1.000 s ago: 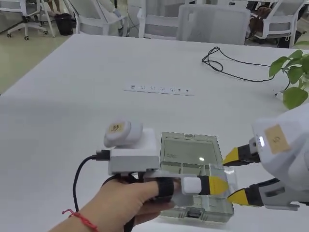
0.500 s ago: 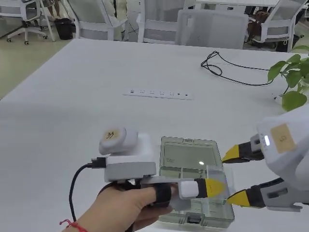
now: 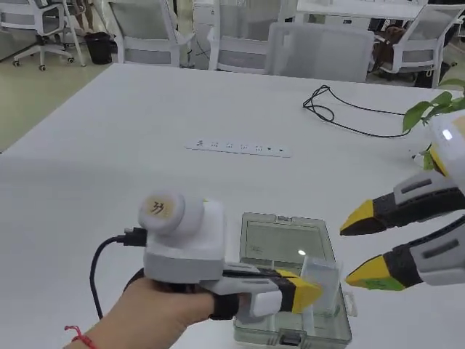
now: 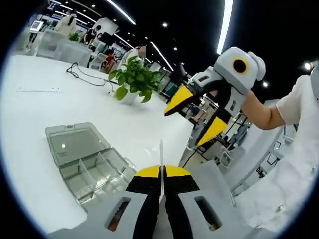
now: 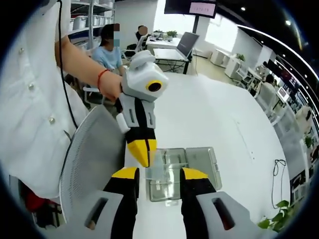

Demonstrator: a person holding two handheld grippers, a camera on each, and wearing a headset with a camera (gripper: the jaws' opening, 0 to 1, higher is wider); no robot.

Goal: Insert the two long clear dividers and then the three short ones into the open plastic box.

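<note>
A round tan sticker point(image 3: 158, 209) is sitting on top of the body behind the left tongs point(image 3: 311, 291), and it is showing a handwritten number that is looking like "33", tilted and slightly blurred. In the left gripper view, letters beginning "Dig" are showing on a white panel point(image 4: 260, 172) beyond the tongs, to their right; the rest is staying unreadable.

The head view looks forward and down across the white worktop point(image 3: 182, 109), with the open plastic box point(image 3: 283, 240) close at 6 o'clock. The left gripper view sights low along the left tool point(image 4: 162, 172) — box near, at 8 o'clock. The right gripper view looks steeply down past the right tool point(image 5: 159, 174) — the same box lies toward 6 o'clock.
</note>
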